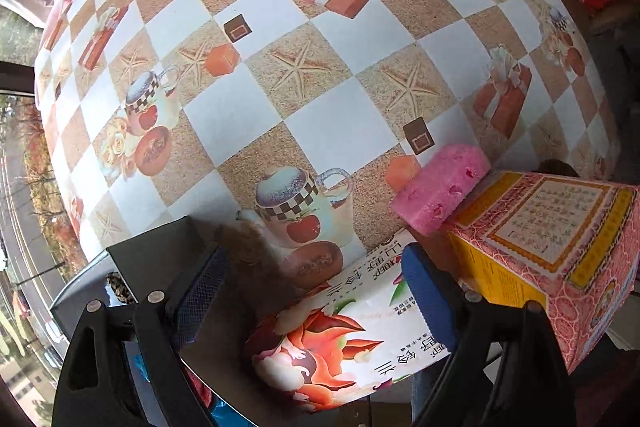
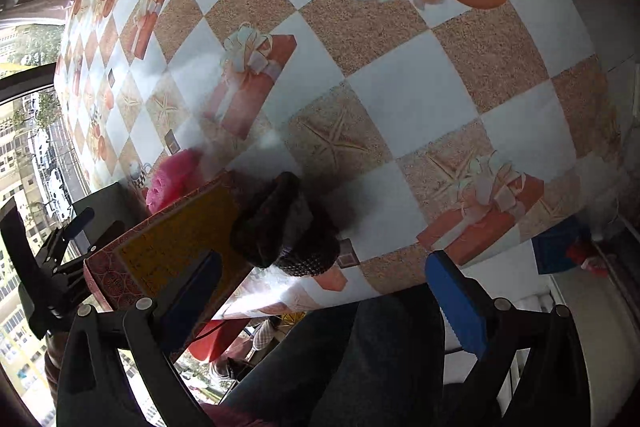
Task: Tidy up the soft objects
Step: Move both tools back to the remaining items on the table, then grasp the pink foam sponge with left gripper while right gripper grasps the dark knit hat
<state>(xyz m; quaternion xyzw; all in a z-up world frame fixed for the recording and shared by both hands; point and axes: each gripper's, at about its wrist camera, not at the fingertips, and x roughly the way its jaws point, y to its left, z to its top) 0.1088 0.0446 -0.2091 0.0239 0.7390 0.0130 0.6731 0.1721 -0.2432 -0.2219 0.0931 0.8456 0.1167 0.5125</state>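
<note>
Checkered tablecloth (image 1: 320, 115) under me; pink sponge (image 1: 440, 187) leans beside the patterned box (image 1: 560, 247), dark knitted thing (image 2: 284, 227) near. Both my grippers, left gripper (image 1: 316, 291) and right gripper (image 2: 324, 291), spread, empty; sorting looks unstarted.

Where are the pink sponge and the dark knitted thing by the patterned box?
Pink porous sponge block (image 1: 440, 191), left wrist view, on its front face.
Dark knitted woolly item (image 2: 286, 227), right wrist view, on its middle.

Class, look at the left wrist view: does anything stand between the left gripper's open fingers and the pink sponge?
Yes. The flower-printed white box lies directly ahead of the left gripper, between its fingers. The pink sponge sits beyond it, leaning against the pink-and-yellow box to the right.
</note>
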